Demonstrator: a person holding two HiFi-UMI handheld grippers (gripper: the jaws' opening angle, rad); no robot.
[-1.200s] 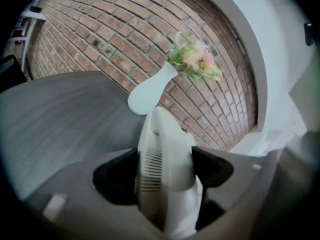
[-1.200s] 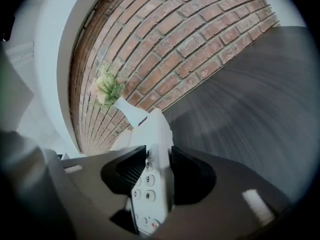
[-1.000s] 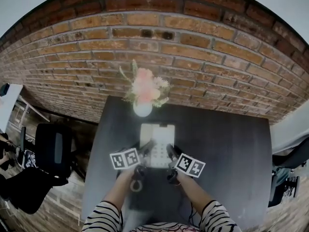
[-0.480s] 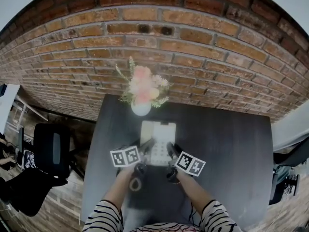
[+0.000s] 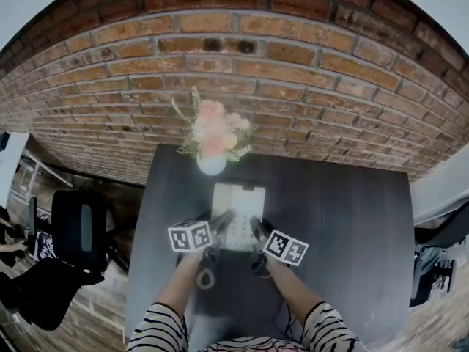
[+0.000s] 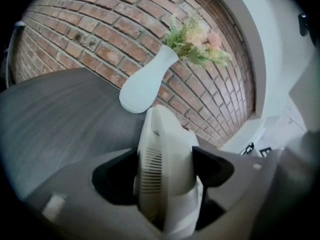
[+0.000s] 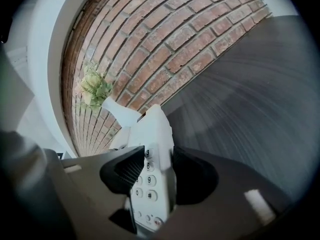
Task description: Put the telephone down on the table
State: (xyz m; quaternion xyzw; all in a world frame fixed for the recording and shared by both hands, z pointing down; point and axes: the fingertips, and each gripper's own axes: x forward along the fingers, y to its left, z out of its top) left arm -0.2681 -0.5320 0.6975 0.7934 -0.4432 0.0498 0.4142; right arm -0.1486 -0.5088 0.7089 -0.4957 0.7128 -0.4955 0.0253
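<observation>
A white telephone with a keypad lies lengthwise on the dark table, just in front of the vase. My left gripper is shut on the phone's left edge. In the left gripper view both pads press the phone's ribbed side. My right gripper is at the phone's right edge. Its jaws are opening. In the right gripper view the keypad edge still stands between them, and the pads are barely clear of it.
A white vase of pink flowers stands at the table's far edge, close behind the phone. It also shows in both gripper views as the vase. A brick wall backs the table. A black chair stands to the left.
The phone and both grippers keep their place in front of the vase. Only the head view has shifted slightly.
</observation>
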